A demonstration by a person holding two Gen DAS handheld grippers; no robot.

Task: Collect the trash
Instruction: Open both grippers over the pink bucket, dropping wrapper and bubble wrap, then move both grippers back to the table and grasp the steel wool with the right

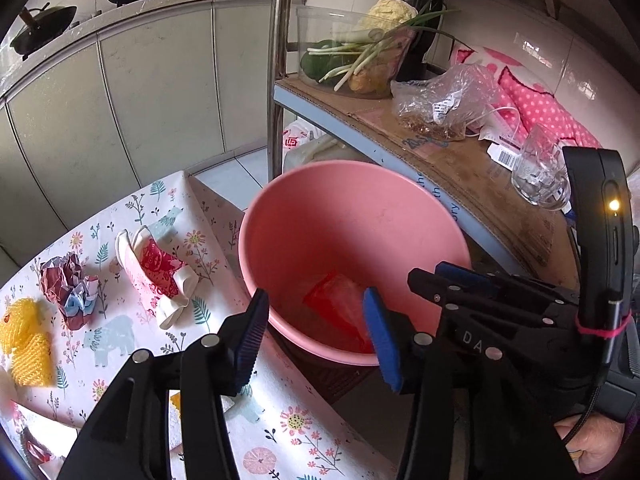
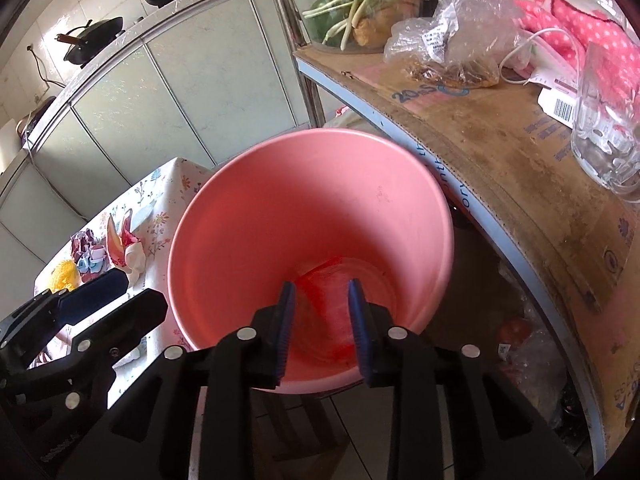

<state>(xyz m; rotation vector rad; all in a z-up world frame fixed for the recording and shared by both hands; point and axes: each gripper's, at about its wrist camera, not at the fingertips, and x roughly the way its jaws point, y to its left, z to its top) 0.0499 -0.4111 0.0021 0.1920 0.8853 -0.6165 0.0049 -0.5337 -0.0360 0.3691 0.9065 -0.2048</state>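
Note:
A pink bucket (image 1: 352, 208) stands beside the table, with a red plastic wrapper (image 1: 340, 308) lying at its bottom; it also shows in the right wrist view (image 2: 312, 200), wrapper (image 2: 328, 300) inside. My left gripper (image 1: 316, 332) is open and empty over the bucket's near rim. My right gripper (image 2: 320, 320) is open and empty above the bucket's mouth. On the floral tablecloth (image 1: 224, 412) lie a crumpled red-and-blue wrapper (image 1: 70, 290), a red-and-white crumpled bag (image 1: 156, 272) and yellow foam netting (image 1: 26, 340).
A metal shelf with a cardboard top (image 1: 460, 152) stands right of the bucket, bearing a clear tub of vegetables (image 1: 352, 56), a plastic bag (image 1: 440, 104), a glass mug (image 1: 540, 172) and pink dotted cloth (image 1: 540, 104). Grey cabinets (image 1: 140, 100) stand behind.

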